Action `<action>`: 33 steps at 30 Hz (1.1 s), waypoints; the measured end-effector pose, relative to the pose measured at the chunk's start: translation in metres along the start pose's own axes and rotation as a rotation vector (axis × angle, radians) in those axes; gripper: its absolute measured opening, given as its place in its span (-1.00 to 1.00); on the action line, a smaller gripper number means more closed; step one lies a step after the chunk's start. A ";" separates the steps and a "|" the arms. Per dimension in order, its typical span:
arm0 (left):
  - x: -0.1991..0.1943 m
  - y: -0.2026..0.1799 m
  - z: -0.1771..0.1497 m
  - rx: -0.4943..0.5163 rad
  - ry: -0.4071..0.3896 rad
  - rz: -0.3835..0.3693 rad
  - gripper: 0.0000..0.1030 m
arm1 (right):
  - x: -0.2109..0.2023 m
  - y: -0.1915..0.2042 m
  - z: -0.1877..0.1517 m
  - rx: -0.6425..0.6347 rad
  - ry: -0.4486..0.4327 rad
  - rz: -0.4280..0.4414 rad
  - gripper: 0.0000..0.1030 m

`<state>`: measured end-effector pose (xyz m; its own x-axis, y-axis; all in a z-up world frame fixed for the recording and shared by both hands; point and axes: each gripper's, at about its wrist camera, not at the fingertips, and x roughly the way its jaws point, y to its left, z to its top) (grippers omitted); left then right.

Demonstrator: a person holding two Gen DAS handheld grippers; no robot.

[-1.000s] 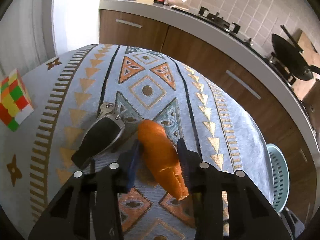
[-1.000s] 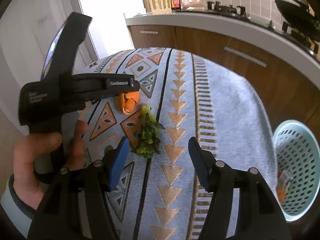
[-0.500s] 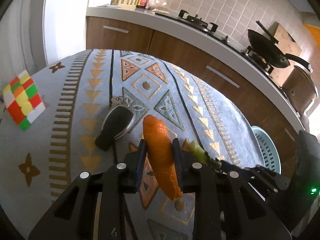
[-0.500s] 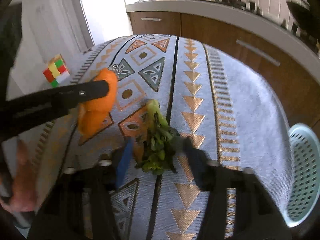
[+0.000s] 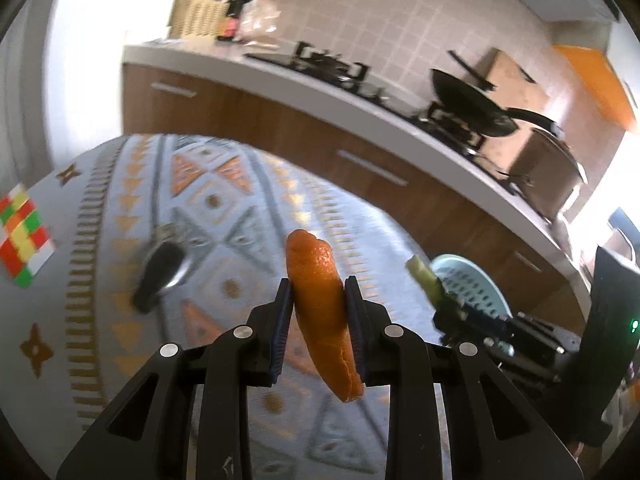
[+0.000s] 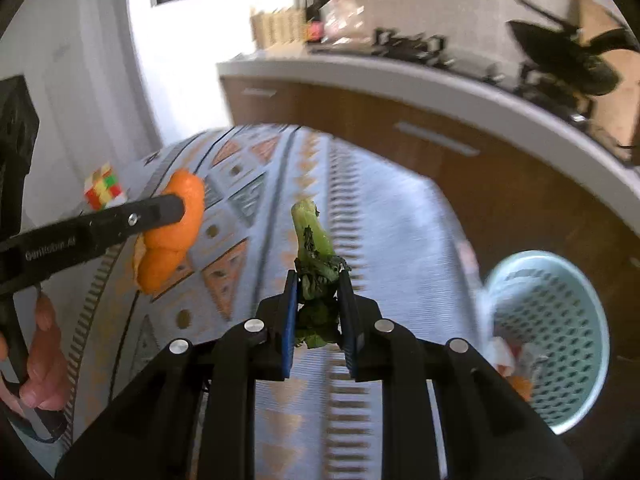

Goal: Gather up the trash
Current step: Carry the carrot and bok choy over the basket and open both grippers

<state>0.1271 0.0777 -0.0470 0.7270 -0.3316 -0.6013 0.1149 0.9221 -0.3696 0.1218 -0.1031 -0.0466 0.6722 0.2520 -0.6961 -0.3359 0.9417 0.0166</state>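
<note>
My left gripper (image 5: 318,312) is shut on an orange peel (image 5: 320,300), held above the patterned tablecloth (image 5: 224,208). In the right wrist view the same peel (image 6: 172,228) hangs from the left gripper's fingers (image 6: 120,220) at the left. My right gripper (image 6: 318,304) is shut on a wilted green vegetable stalk (image 6: 312,248), lifted off the cloth; the stalk (image 5: 426,280) also shows at the right of the left wrist view. A pale blue perforated basket (image 6: 560,308) with some scraps inside stands beyond the table's right edge.
A black car key (image 5: 162,272) lies on the cloth left of the peel. A colourful puzzle cube (image 5: 22,240) sits near the table's left edge. A kitchen counter (image 5: 320,92) with a stove and a wok runs behind the table. A hand (image 6: 40,360) holds the left gripper.
Both grippers closed on their scraps and rose off the cloth: the left with the orange peel, the right with the green stalk. Both views now swing toward the basket side.
</note>
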 end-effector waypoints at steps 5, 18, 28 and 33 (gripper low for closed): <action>0.002 -0.044 0.005 0.066 -0.009 -0.077 -0.52 | -0.040 -0.039 0.001 0.044 -0.067 -0.085 -0.68; 0.057 -0.163 0.008 0.225 0.072 -0.218 -0.52 | -0.079 -0.147 -0.028 0.216 -0.089 -0.269 -0.68; 0.109 -0.218 -0.005 0.299 0.159 -0.250 -0.51 | -0.069 -0.206 -0.057 0.341 -0.036 -0.306 -0.67; 0.133 -0.234 -0.015 0.322 0.197 -0.250 -0.50 | -0.059 -0.231 -0.072 0.420 0.005 -0.278 -0.67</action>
<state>0.1868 -0.1845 -0.0509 0.5104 -0.5553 -0.6565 0.4981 0.8133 -0.3007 0.1127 -0.3519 -0.0608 0.6947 -0.0213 -0.7190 0.1508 0.9817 0.1166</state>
